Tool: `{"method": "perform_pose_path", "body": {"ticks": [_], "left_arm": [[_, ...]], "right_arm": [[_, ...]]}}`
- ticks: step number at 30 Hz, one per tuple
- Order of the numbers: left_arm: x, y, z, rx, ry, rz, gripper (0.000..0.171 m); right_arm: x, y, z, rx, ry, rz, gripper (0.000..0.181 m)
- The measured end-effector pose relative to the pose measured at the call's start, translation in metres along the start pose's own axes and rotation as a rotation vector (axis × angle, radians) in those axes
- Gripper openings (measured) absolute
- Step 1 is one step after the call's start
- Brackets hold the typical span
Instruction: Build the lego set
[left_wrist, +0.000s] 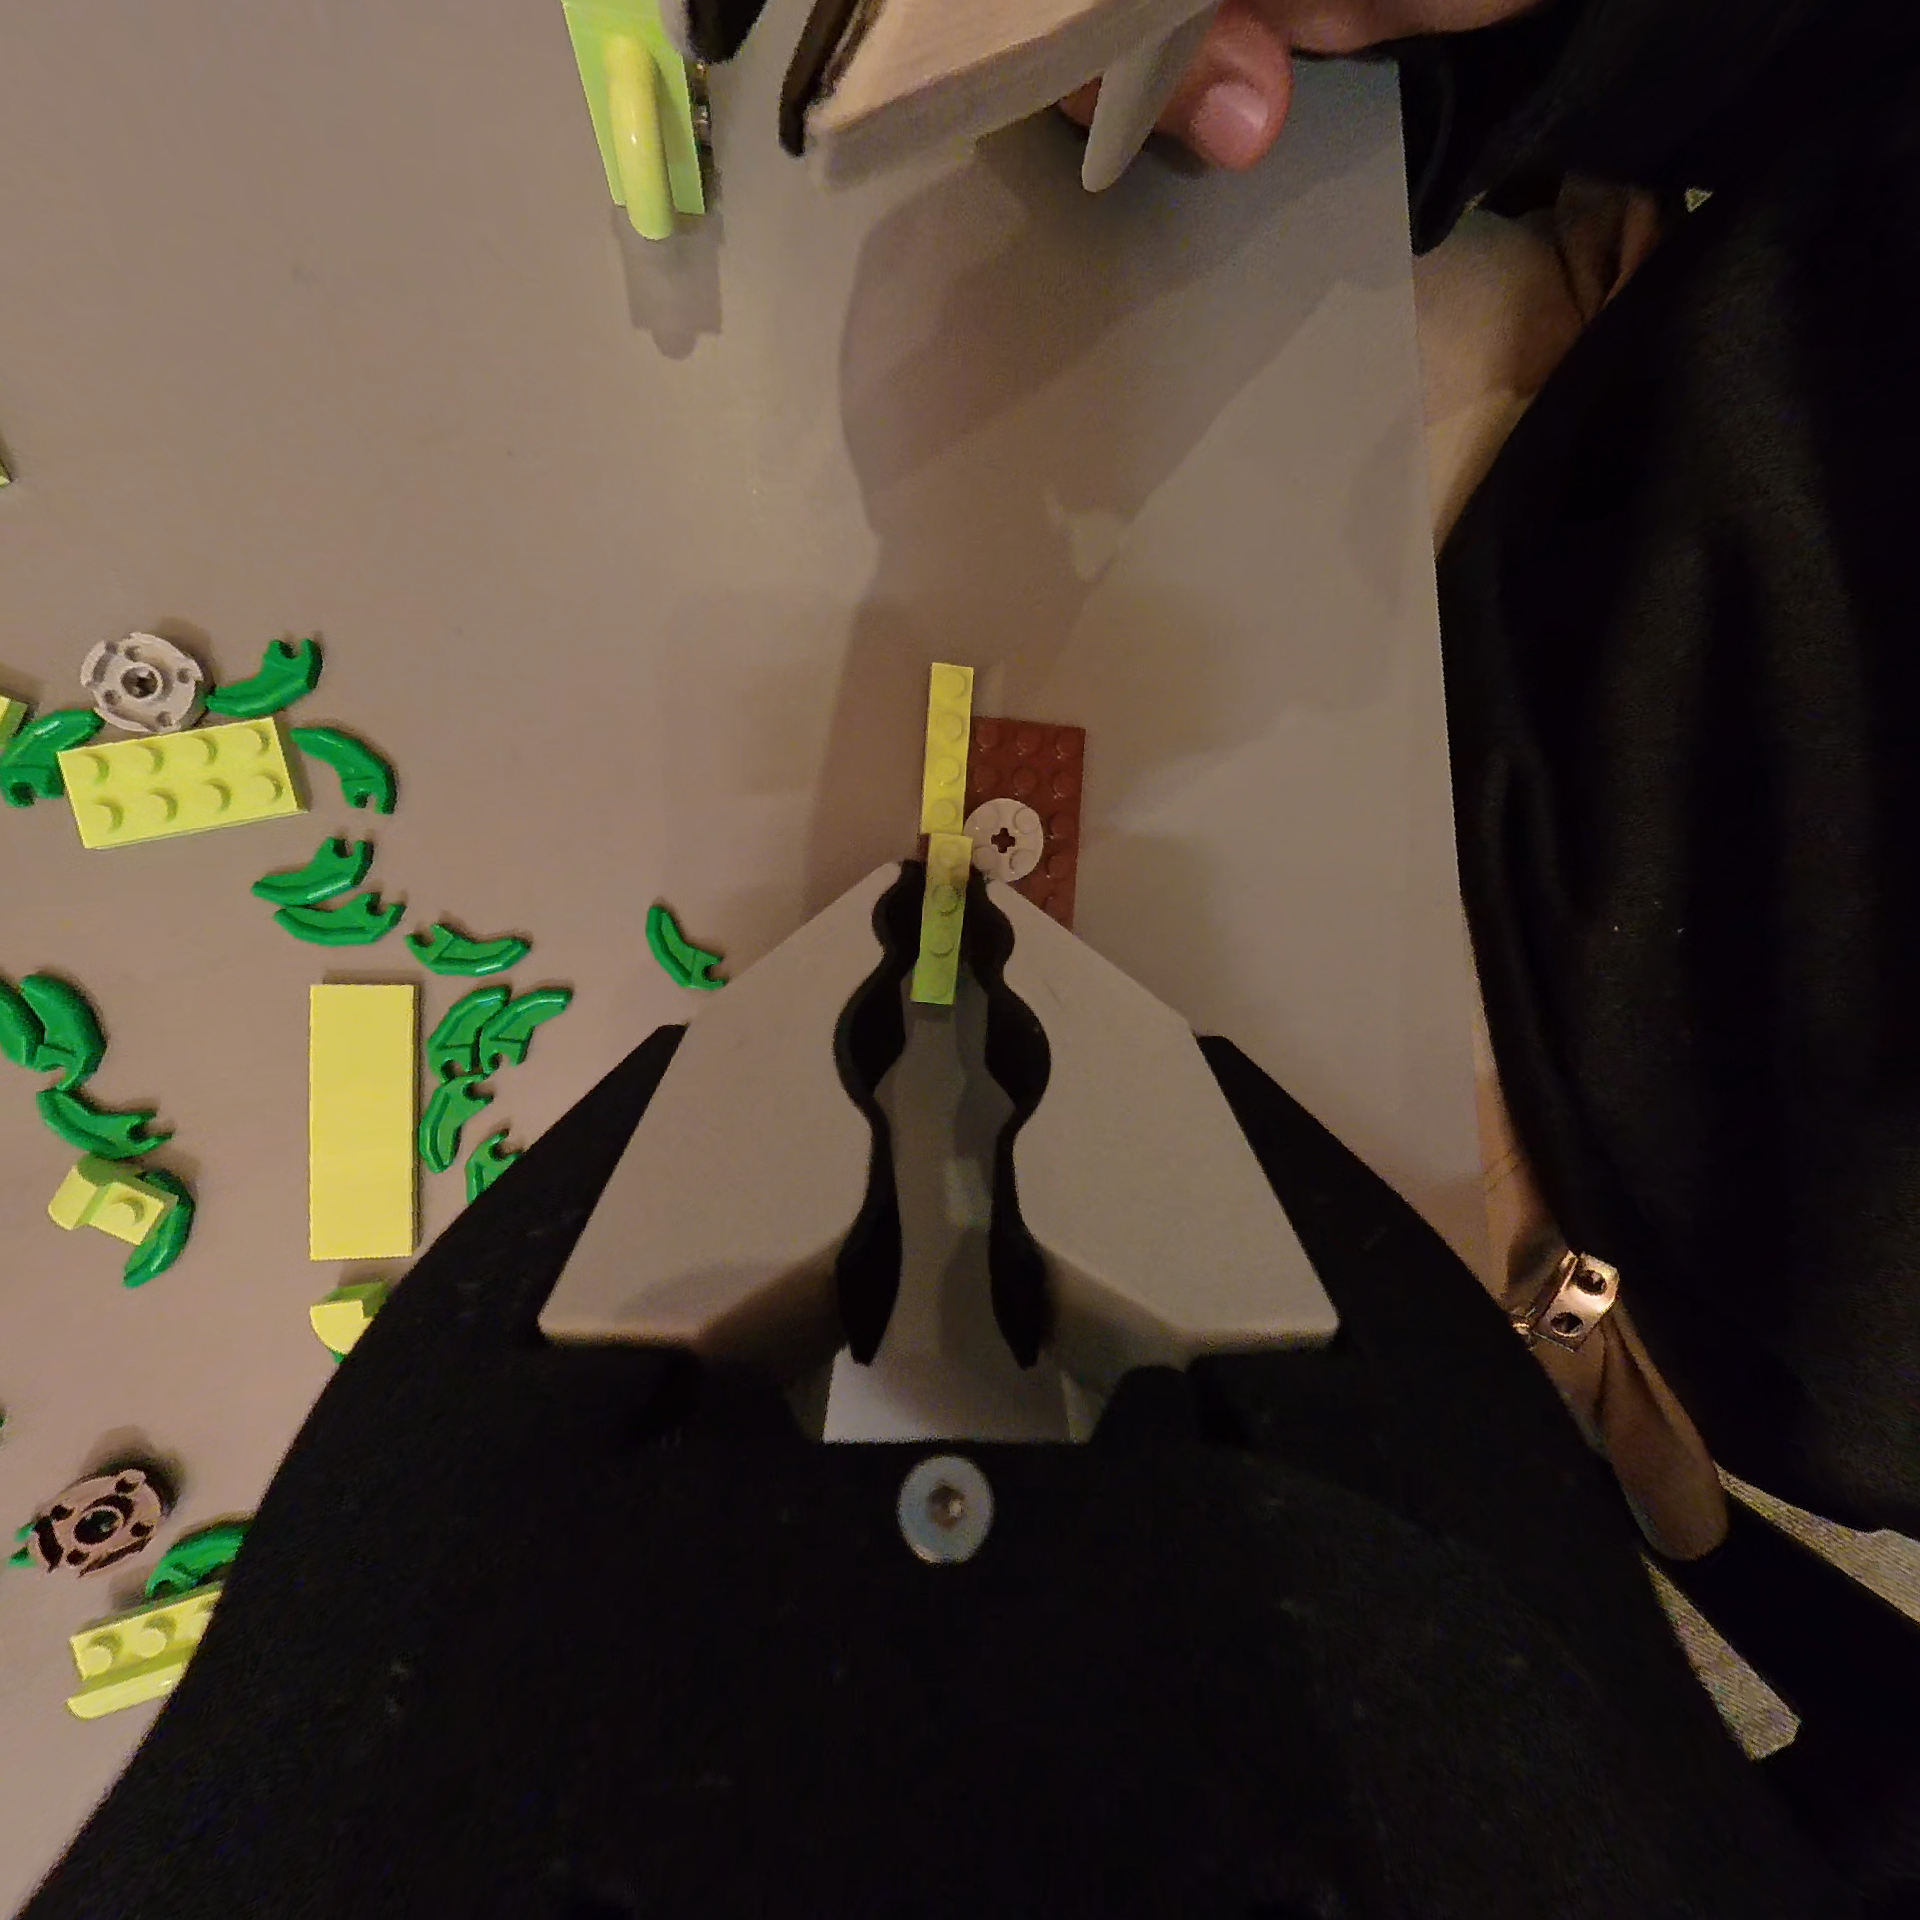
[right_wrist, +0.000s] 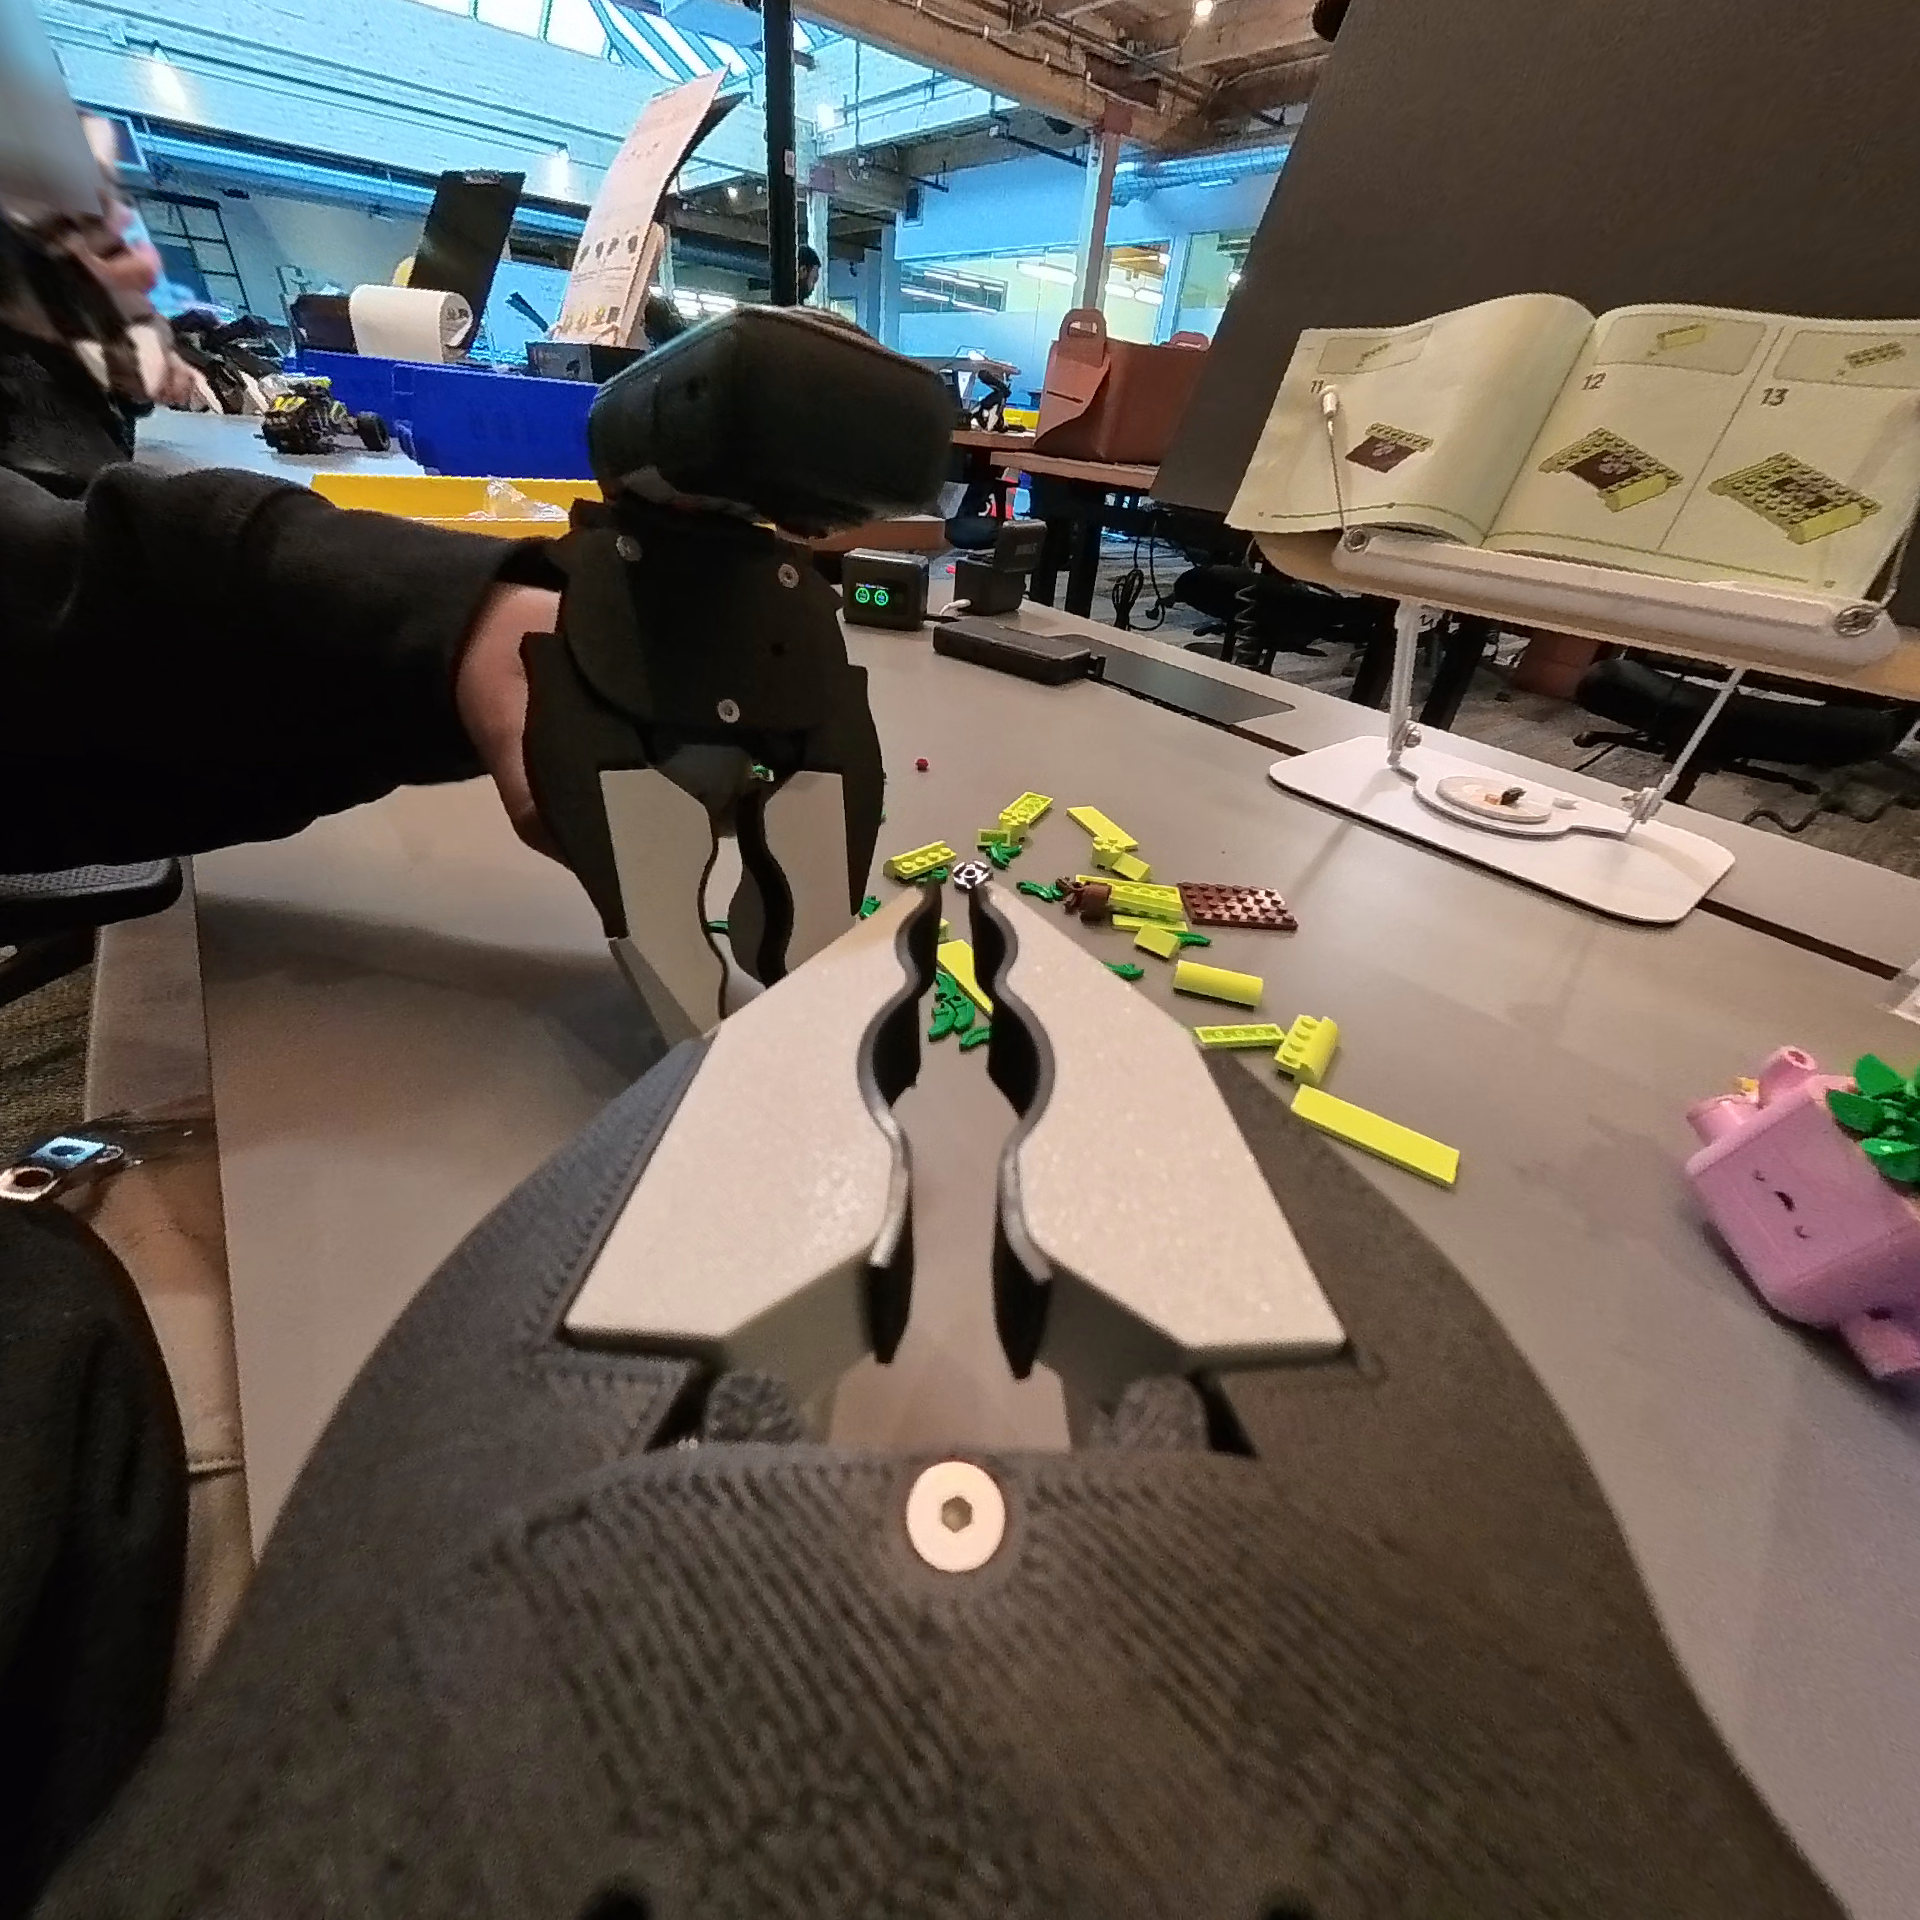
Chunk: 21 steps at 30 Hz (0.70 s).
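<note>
Left tongs, seen in the left wrist view, point down at the grey table w/ tips pinching a thin lime strip held lengthwise in the narrow gap. Just ahead of the tips a brown plate lies flat near the table edge, w/ a second lime strip along its left side and a white round piece on its near end. No brand or readable writing on any piece here. Left of that, loose parts: a lime 2x4 plate, a smooth lime tile, scattered green leaf pieces, a grey round piece, a brown round piece. At top, part of the other tongs and a thumb; dark clothing fills the right side. Right wrist view: right tongs hover above the table w/ tips nearly together, only a thin slit between them, nothing held. Left tongs stand at left, gripped by a hand in a black sleeve; grip not visible from here. Beyond: lime and green parts, another brown plate, a pink brick model at right. An instruction booklet sits open on a white stand, showing numbered build steps w/ pics of the brown-and-lime base. A small black device w/ green-lit screen sits farther back.
</note>
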<state>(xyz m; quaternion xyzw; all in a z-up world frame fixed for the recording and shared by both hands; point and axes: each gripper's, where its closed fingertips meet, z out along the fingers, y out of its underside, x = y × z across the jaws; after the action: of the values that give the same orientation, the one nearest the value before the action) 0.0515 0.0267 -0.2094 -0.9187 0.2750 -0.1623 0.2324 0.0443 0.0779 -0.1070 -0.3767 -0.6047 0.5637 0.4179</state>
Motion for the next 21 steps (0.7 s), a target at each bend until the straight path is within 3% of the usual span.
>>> {"method": "perform_pose_path", "body": {"ticks": [6,11,21], "left_arm": [[-0.0014,-0.0006,-0.0042,0.013,-0.013,-0.008,0.011],[0.0001,-0.0073,-0.0060,0.074,0.014,-0.046,0.004],[-0.0008,-0.0042,-0.0010,0.053,0.008,-0.027,0.000]], "right_arm": [[0.0001,0.0000,-0.0001,0.000,0.000,0.000,0.003],[0.0001,0.0001,0.0000,-0.001,0.000,0.001,0.003],[0.0003,0.0001,-0.0002,0.000,0.000,0.001,0.003]]}}
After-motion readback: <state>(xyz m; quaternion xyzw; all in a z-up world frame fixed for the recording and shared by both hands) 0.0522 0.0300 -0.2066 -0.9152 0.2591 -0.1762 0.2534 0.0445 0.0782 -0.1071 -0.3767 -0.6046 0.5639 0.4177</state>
